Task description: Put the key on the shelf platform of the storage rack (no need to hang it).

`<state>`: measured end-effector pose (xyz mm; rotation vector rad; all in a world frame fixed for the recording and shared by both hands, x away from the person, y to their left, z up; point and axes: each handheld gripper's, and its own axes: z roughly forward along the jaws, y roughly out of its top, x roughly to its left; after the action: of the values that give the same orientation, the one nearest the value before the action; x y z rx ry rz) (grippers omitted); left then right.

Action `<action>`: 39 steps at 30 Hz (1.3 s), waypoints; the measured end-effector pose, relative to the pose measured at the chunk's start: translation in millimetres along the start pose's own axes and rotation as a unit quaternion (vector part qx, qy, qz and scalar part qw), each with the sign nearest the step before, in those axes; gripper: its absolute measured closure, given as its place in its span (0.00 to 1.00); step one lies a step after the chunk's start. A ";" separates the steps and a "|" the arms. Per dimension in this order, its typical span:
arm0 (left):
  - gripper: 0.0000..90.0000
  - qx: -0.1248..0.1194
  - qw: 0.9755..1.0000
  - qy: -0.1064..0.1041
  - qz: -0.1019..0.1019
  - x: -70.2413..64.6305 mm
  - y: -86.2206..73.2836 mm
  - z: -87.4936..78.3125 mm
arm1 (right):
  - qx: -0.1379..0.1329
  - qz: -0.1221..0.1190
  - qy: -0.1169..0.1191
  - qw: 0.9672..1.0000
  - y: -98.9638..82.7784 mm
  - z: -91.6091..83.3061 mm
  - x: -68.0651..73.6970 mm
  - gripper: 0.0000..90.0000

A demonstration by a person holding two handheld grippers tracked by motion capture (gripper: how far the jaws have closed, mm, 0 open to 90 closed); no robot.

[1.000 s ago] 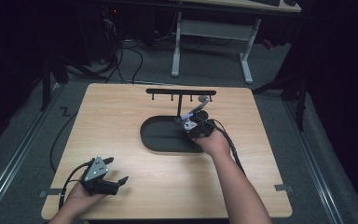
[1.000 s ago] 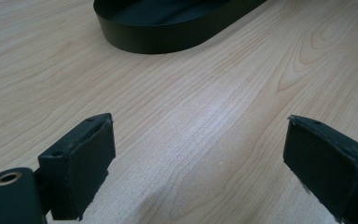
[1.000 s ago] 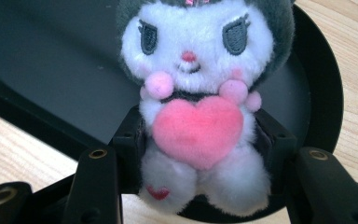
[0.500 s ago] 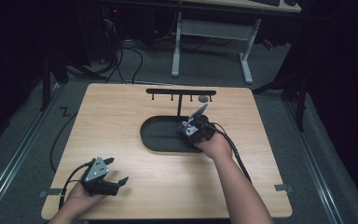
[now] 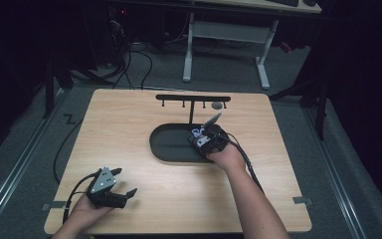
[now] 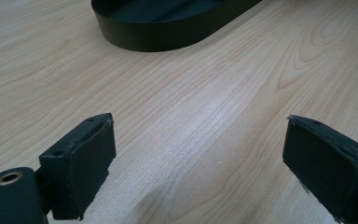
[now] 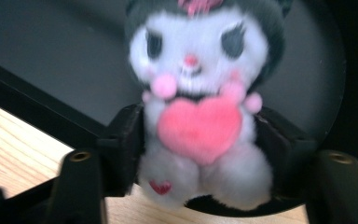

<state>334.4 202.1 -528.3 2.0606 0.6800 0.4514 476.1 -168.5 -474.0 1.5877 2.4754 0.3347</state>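
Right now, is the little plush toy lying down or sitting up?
Sitting up. The plush toy faces the camera, head on top, between the right gripper pads, at the black tray rim.

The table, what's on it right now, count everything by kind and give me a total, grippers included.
Handheld grippers: 2, the left gripper and the right gripper
Plush toys: 1, the white plush toy hugging a pink heart
Black oval trays: 1, the tray
Black racks with pegs: 1, the rack
Total: 5
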 end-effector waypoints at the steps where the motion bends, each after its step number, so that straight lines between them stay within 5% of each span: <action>1: 0.11 0.000 1.000 0.000 0.000 0.0 0.0 -0.1 | -0.006 0.003 0.002 1.000 0.2 -1.6 -0.5 0.35; 10: 0.11 -0.002 1.000 0.002 0.006 -1.7 -0.3 -0.9 | -0.026 -0.005 -0.021 0.999 -4.3 -11.9 2.6 0.28; 25: 0.11 -0.001 1.000 0.002 0.007 -2.3 0.1 -0.2 | -0.058 -0.008 -0.012 0.998 -10.1 -30.6 3.4 0.32; 39: 0.11 0.000 1.000 0.002 0.008 -2.3 0.3 0.0 | -0.109 -0.030 -0.012 0.993 -43.6 -42.4 4.5 0.30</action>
<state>332.7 200.5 -528.3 2.0665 0.6652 0.4649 424.8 -185.9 -445.9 1.4186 2.3699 0.5532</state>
